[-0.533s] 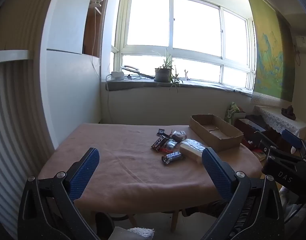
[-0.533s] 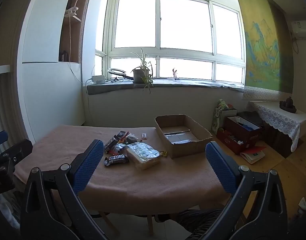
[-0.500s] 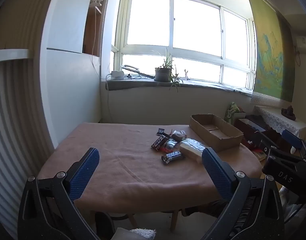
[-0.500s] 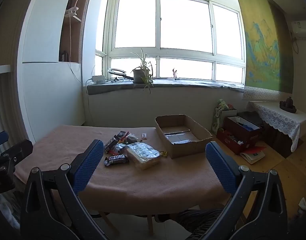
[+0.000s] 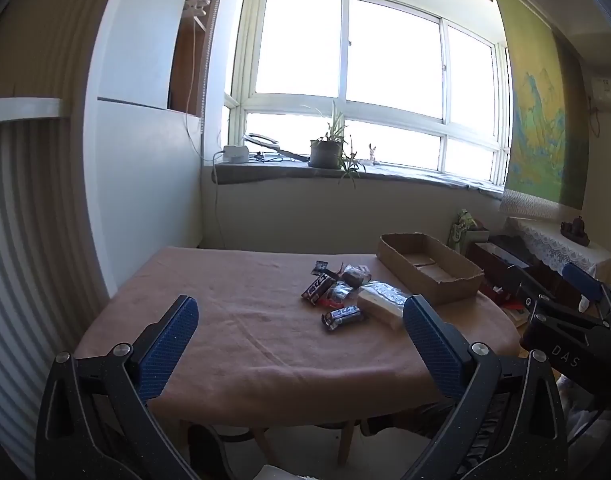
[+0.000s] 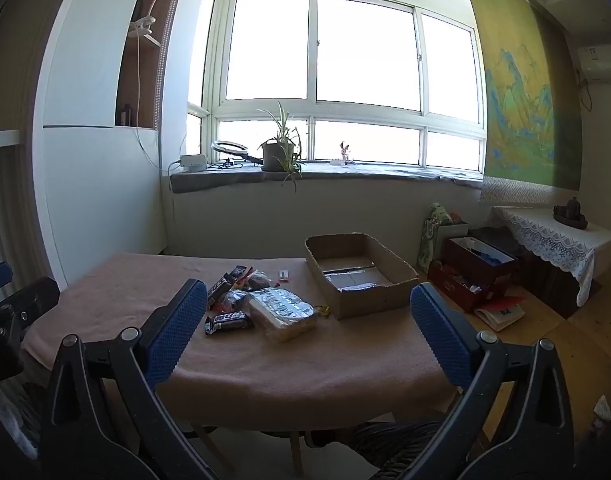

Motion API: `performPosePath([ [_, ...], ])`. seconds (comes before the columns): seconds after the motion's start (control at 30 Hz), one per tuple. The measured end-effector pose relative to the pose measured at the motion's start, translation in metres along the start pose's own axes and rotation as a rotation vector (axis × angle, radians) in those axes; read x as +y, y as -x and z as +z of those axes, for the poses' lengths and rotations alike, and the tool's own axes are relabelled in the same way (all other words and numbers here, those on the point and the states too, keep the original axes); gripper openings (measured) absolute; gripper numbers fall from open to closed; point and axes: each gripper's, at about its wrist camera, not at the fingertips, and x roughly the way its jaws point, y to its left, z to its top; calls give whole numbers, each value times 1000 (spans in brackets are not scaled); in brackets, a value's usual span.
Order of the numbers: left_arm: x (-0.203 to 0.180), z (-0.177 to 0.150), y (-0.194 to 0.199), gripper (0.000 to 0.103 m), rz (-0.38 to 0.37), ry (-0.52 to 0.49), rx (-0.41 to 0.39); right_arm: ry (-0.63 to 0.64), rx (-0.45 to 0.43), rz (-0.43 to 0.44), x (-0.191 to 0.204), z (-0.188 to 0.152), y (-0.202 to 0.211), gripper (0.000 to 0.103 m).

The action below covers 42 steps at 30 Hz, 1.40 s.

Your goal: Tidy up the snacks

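Left hand-held gripper [image 5: 299,332] spread wide, nothing between its blue pads, held short of the near edge of the tabletop [image 5: 233,320] and tipped slightly down. Right hand-held gripper [image 6: 307,328] likewise wide apart and empty, also short of the near edge. Snacks heaped on the pinkish-brown cloth, right of centre: a large clear-wrapped loaf-like pack [image 6: 283,312] nearest the cardboard box [image 6: 359,276], a dark candy bar [image 6: 227,322] just beside its near-left corner, another dark bar [image 5: 316,289] and several small crinkled wrappers [image 5: 355,274] bunched behind. One tiny white packet [image 6: 283,275] lying apart between heap and box. Box open-topped, low-walled, bare inside but for its folded bottom flaps, near the tabletop's far right corner. On the windowsill beyond, a potted plant [image 6: 279,154] and a small figurine [image 6: 344,152]. Right hand-held gripper's own frame visible at the right edge of the left wrist view.
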Motion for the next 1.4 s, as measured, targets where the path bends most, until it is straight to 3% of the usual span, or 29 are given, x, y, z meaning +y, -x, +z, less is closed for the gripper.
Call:
performPosePath([
  [1.4, 0, 1, 1, 102, -3, -5, -11, 5, 0, 0, 6, 2, 2, 103],
])
